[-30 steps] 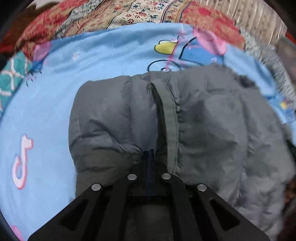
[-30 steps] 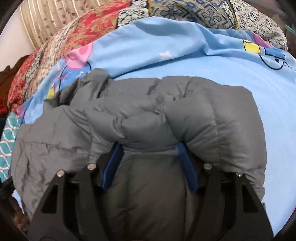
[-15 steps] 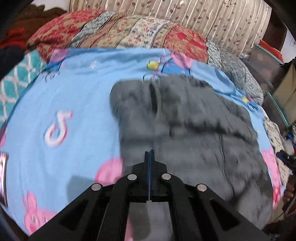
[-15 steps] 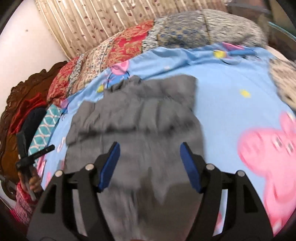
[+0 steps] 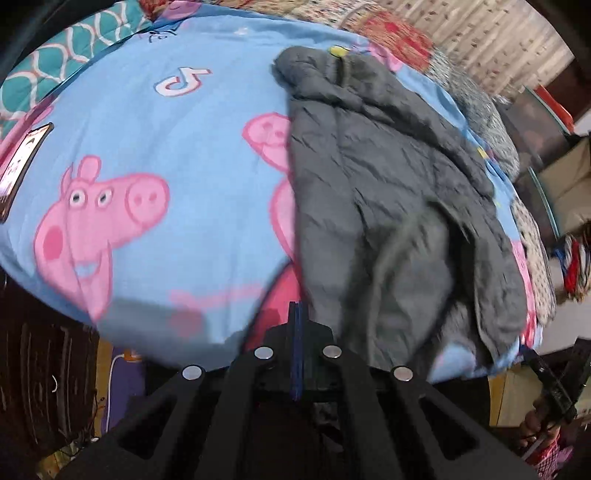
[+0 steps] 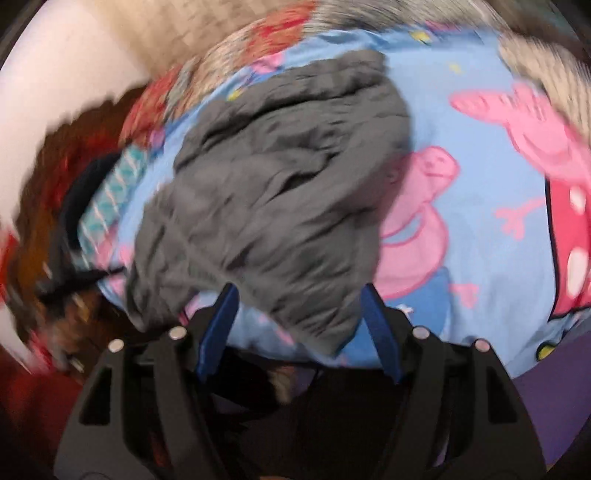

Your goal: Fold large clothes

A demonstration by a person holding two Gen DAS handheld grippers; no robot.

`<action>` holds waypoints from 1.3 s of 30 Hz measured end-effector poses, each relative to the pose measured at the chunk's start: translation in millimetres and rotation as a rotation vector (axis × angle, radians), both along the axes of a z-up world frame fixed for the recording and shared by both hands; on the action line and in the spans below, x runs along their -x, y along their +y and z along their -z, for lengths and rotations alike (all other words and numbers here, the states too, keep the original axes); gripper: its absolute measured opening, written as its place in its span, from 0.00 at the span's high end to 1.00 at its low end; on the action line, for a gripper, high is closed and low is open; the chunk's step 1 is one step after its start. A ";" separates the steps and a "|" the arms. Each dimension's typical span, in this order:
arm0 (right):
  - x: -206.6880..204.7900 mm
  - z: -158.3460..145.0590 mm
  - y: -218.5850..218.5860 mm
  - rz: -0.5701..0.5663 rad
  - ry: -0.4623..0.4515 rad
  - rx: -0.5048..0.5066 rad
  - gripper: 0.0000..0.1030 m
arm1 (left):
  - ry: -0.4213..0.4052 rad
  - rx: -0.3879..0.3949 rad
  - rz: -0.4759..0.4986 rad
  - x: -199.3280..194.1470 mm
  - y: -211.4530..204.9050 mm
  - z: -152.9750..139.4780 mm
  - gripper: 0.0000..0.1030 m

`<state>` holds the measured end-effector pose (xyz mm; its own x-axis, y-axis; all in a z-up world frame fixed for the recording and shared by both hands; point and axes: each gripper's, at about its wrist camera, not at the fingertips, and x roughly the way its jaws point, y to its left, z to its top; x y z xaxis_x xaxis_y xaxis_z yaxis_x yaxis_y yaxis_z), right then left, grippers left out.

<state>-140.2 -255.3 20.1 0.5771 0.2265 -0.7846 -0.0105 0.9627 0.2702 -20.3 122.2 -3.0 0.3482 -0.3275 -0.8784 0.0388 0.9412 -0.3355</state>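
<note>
A grey padded jacket lies folded in a long heap on a blue cartoon-print bedsheet. It also shows in the right wrist view. My left gripper is shut with nothing between its fingers and sits over the bed's near edge, just left of the jacket's near end. My right gripper is open and empty, held above the near end of the jacket, apart from it. The right wrist view is blurred by motion.
Patterned quilts and pillows line the far side of the bed. A phone lies on the sheet at the left. A dark wooden headboard stands at the left in the right wrist view. The bed edge drops off just below both grippers.
Both grippers have pulled back from the jacket toward the bed's near edge. The left gripper let go of the jacket fabric and stays shut. The right gripper stayed open.
</note>
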 end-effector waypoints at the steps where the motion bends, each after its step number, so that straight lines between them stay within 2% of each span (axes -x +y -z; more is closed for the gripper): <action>1: 2.2 -3.8 19.4 -0.044 -0.032 0.091 0.36 | 0.001 -0.005 0.016 9.7 -5.3 1.3 1.00; 4: -5.3 -9.4 67.2 -0.156 -0.115 0.285 0.36 | 0.014 -0.001 0.026 23.7 -12.7 4.5 1.00; 6: -19.1 -3.9 89.6 -0.209 -0.143 0.365 0.36 | 0.025 0.010 0.042 33.1 -23.1 8.3 1.00; 8: -34.4 7.4 101.2 -0.245 -0.141 0.399 0.36 | 0.011 0.009 0.075 39.2 -35.2 6.1 1.00; 10: -50.9 26.4 108.9 -0.238 -0.114 0.492 0.36 | -0.010 -0.013 0.118 42.8 -47.9 4.5 1.00; 11: -55.6 35.0 109.4 -0.230 -0.101 0.547 0.36 | -0.008 -0.028 0.121 42.1 -51.6 5.7 1.00; 13: -57.1 40.6 104.2 -0.214 -0.091 0.594 0.37 | 0.006 -0.049 0.118 40.3 -54.7 8.0 1.00; 14: -55.8 40.0 98.7 -0.196 -0.094 0.605 0.42 | 0.004 -0.049 0.122 42.3 -55.6 6.0 1.00; 15: -52.2 36.6 88.9 -0.160 -0.096 0.615 0.66 | -0.009 -0.045 0.124 45.6 -55.0 1.6 1.00; 17: -45.1 24.4 64.8 -0.062 -0.102 0.592 0.93 | -0.038 -0.030 0.131 51.1 -51.6 -8.5 1.00; 18: -41.1 18.0 52.3 -0.015 -0.111 0.568 0.98 | -0.048 -0.028 0.133 53.0 -50.0 -12.4 1.00; 23: -6.0 -21.7 -15.0 0.258 -0.184 0.495 1.00 | -0.105 -0.073 0.181 69.4 -56.3 -26.5 1.00; 25: 3.7 -30.4 -25.0 0.273 -0.200 0.463 1.00 | -0.104 -0.088 0.214 70.6 -64.7 -26.0 1.00; 28: 16.2 -35.1 -5.1 0.159 -0.225 0.408 1.00 | -0.131 -0.152 0.222 71.0 -72.2 -25.9 1.00; 29: 19.6 -32.2 9.8 0.101 -0.229 0.412 0.99 | -0.137 -0.175 0.223 69.1 -73.9 -24.6 1.00; 30: 22.0 -27.8 21.2 0.060 -0.229 0.423 0.90 | -0.137 -0.195 0.224 68.4 -75.8 -23.9 1.00; 31: 23.4 -21.8 35.3 0.013 -0.228 0.440 0.75 | -0.136 -0.228 0.226 65.0 -78.3 -20.5 1.00; 32: 24.8 -13.9 52.6 -0.036 -0.245 0.473 0.32 | -0.136 -0.288 0.223 60.2 -83.5 -14.6 1.00; 33: 27.6 -8.3 64.6 -0.060 -0.273 0.506 0.20 | -0.133 -0.310 0.222 57.1 -84.9 -11.5 1.00; 36: 25.0 13.4 99.8 -0.149 -0.303 0.661 0.20 | -0.124 -0.354 0.242 50.4 -95.2 -1.2 1.00; 39: 7.6 39.2 112.7 -0.196 -0.267 0.793 0.20 | -0.131 -0.429 0.278 50.8 -107.0 11.4 1.00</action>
<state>-147.9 -142.6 -19.1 0.7729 -0.2168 -0.5963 -0.1633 0.8401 -0.5172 -71.1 15.3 -14.4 0.4156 -0.0433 -0.9085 0.3224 0.9410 0.1026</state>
